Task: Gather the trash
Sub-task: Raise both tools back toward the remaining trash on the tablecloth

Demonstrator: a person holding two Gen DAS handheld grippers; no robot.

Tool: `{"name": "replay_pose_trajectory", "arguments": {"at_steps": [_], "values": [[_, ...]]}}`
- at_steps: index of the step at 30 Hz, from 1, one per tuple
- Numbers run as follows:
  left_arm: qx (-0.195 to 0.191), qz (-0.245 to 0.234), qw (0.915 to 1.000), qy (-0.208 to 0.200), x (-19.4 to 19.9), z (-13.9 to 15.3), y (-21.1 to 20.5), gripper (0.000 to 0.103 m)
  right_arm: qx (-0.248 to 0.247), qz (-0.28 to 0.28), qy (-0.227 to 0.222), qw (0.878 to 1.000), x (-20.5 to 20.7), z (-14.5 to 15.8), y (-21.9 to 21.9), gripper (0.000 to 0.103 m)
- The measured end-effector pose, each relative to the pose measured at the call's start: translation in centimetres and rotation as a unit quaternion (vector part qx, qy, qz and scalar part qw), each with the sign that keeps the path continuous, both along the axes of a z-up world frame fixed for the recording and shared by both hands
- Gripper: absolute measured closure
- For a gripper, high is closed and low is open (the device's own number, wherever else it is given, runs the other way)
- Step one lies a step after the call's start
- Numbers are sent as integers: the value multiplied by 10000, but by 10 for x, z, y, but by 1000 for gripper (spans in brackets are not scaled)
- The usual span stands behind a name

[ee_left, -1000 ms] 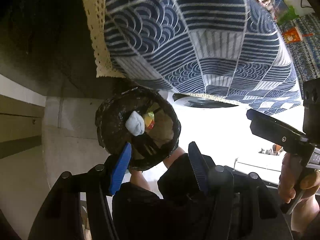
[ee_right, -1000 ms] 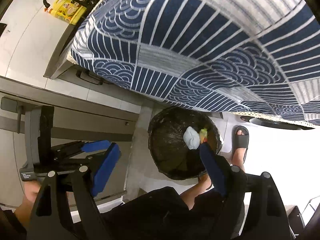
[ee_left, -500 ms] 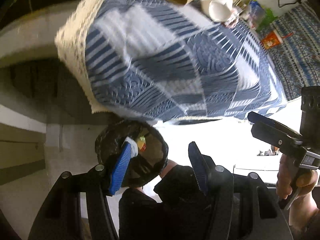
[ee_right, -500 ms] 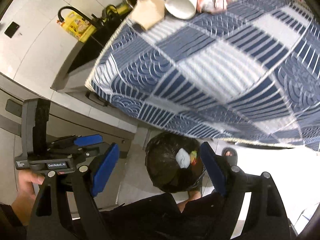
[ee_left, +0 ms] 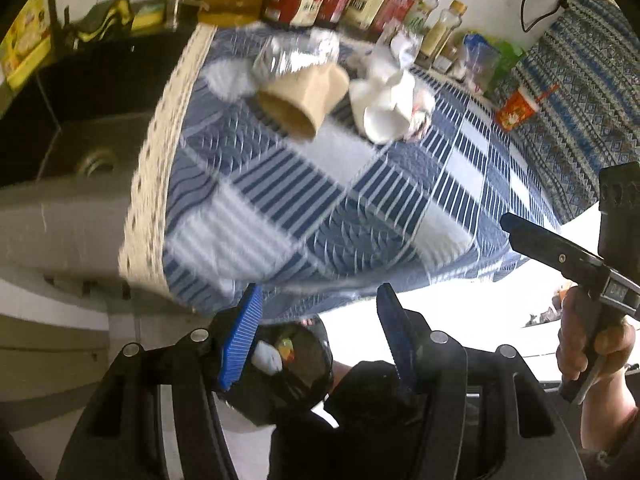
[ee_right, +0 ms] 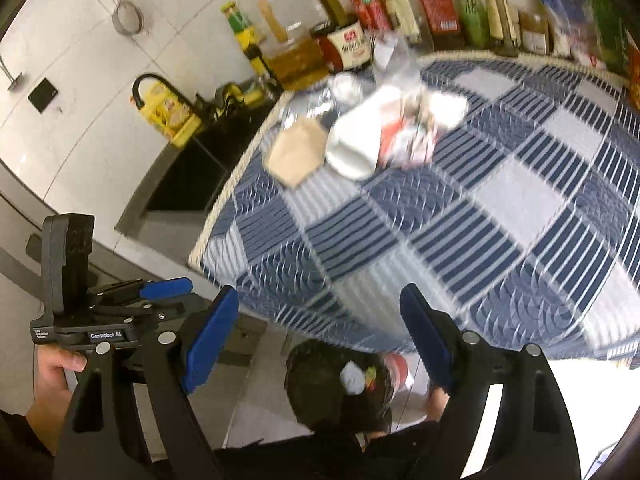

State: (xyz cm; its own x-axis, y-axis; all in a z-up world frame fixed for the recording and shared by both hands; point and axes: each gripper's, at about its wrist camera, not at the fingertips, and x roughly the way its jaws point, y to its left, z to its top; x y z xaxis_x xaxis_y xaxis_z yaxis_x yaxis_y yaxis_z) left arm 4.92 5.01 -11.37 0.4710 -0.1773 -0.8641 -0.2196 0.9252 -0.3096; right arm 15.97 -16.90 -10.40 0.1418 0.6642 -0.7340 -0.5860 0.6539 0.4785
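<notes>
Your left gripper [ee_left: 318,334] and right gripper [ee_right: 320,336] both have their fingers spread wide apart with nothing between them. Directly below, on the floor at the counter's edge, the black-lined trash bin [ee_right: 320,384] already holds a white wad and a coloured scrap. The remaining trash lies well apart from both grippers at the far side of the blue patterned tablecloth [ee_left: 328,208]: a brown paper cup [ee_left: 304,98] on its side, a white cup [ee_left: 384,112] on its side just beside it, a crumpled red-and-white wrapper [ee_right: 408,140] against the white cup, and a clear plastic item [ee_left: 288,54] behind them, too blurred to identify. Both views are motion-blurred, so a reach begun now can misjudge the approach. The cups can roll if a pad nudges them, the thin walls probably crush under a hard squeeze, and the row of bottles [ee_right: 360,40] stands close behind, so an overshoot may topple one. One second ago both cameras pointed down at the bin under the hanging cloth; they are now tilted up, so the tabletop and trash fill the view and the bin sits at the lower edge.
</notes>
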Motion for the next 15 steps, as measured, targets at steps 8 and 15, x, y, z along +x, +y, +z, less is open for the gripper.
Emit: {"name": "replay_pose_trajectory", "arguments": {"at_steps": [8,15], "values": [[319,-87,9993,-164,45,30,10,46,253,-138,-17,9996,54,20,7,21],[703,-296,9971,-67,91,40,13,46,423,-131,-2,9990,98,29,30,21]]}}
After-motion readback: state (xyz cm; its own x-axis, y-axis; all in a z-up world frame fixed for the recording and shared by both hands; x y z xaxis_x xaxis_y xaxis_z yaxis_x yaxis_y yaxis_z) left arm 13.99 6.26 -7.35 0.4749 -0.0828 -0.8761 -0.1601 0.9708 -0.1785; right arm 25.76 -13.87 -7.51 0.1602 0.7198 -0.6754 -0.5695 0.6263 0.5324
